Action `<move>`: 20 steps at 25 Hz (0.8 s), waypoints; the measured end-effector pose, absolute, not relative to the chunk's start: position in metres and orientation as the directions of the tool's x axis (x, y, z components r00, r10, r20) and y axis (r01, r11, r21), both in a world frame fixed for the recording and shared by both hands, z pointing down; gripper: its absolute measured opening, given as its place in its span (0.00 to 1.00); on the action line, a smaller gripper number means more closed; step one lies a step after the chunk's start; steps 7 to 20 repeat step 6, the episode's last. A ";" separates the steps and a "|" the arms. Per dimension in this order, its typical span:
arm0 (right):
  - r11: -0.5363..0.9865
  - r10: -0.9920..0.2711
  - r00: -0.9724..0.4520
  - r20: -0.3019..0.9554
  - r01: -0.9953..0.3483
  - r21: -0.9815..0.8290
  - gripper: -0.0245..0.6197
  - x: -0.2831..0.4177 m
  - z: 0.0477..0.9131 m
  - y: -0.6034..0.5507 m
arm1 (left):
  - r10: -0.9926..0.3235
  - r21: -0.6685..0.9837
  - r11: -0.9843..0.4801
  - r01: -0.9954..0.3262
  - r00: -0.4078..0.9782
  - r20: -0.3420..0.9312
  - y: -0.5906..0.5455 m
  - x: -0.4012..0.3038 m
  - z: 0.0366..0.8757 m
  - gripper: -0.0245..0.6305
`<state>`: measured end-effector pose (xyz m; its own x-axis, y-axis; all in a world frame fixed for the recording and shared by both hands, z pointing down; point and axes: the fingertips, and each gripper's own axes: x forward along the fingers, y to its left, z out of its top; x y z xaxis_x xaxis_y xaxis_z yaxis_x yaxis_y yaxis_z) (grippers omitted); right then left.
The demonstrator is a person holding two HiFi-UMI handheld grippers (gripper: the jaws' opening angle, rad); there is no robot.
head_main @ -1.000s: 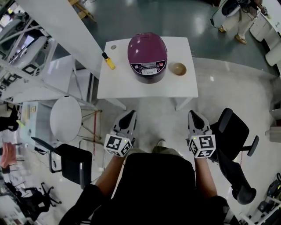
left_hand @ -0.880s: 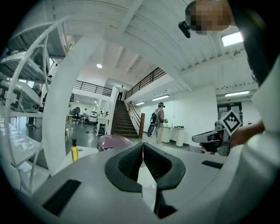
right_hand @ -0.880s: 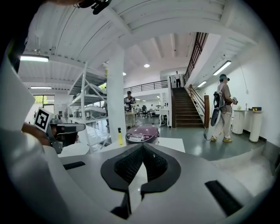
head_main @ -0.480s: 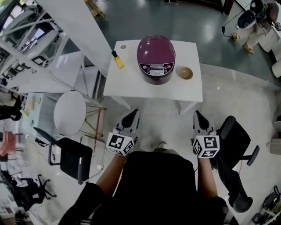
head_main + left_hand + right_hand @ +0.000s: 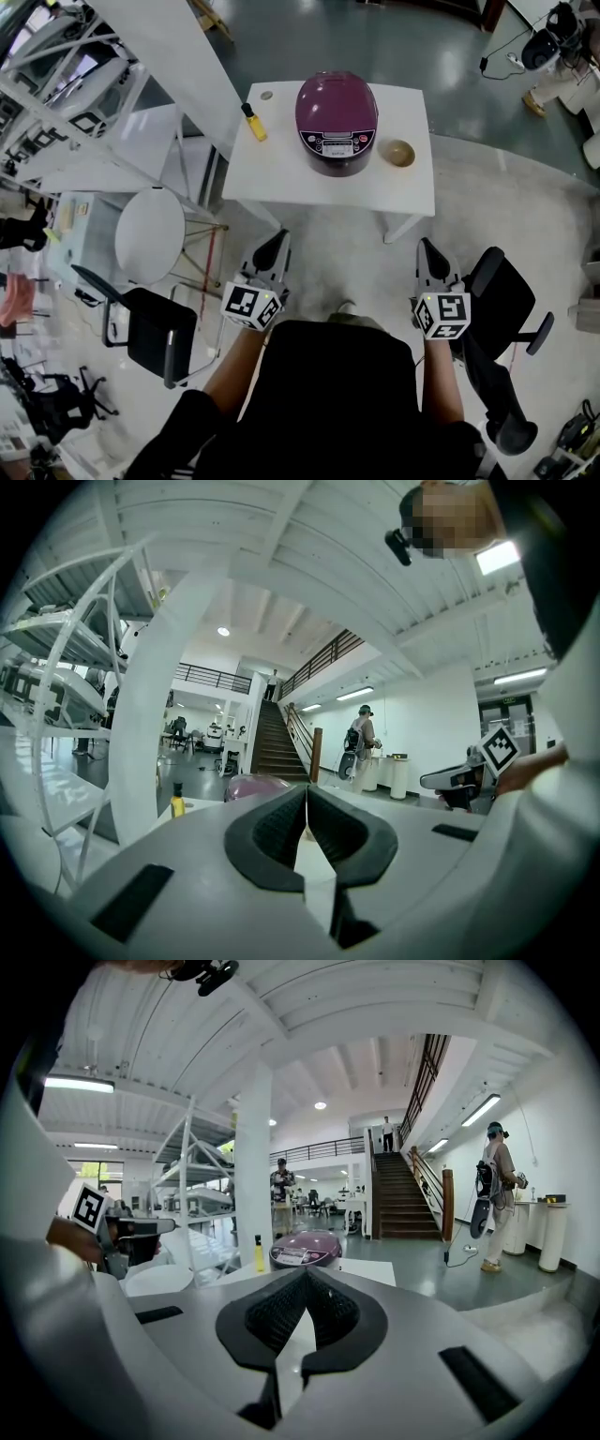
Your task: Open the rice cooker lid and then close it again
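On the white table (image 5: pixel 281 173), the purple rice cooker (image 5: pixel 337 109) sits lid-down

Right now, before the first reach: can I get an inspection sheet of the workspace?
Surface: white table, mostly bare.
Job's things: purple rice cooker mid-table, lid closed, control panel facing the person.
Clutter: yellow bottle standing left of the cooker; tan bowl to its right; small round disc near the far left corner.
Grippers: left hand-held gripper and right hand-held gripper both shut, empty, held short of the table.
Cables: none on the table; one floor cable beyond it.
Surroundings: black chair on the left, another black chair on the right, round white stool, white rack, bystander far right.
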<state>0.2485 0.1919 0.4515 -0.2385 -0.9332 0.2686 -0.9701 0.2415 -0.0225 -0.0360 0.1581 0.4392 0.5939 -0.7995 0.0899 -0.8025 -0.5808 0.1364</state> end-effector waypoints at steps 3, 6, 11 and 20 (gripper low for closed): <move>0.236 -0.933 -0.231 0.276 -0.972 -0.017 0.04 0.250 0.453 0.193 | -0.801 0.139 -0.578 -0.804 0.591 0.092 0.158 -0.039 0.440 0.05; 0.233 -0.932 -0.227 0.284 -0.972 -0.011 0.04 0.250 0.455 0.193 | -0.799 0.143 -0.580 -0.802 0.594 0.093 0.157 -0.041 0.440 0.05; 0.233 -0.932 -0.227 0.284 -0.972 -0.011 0.04 0.250 0.455 0.193 | -0.799 0.143 -0.580 -0.802 0.594 0.093 0.157 -0.041 0.440 0.05; 0.233 -0.932 -0.227 0.284 -0.972 -0.011 0.04 0.250 0.455 0.193 | -0.799 0.143 -0.580 -0.802 0.594 0.093 0.157 -0.041 0.440 0.05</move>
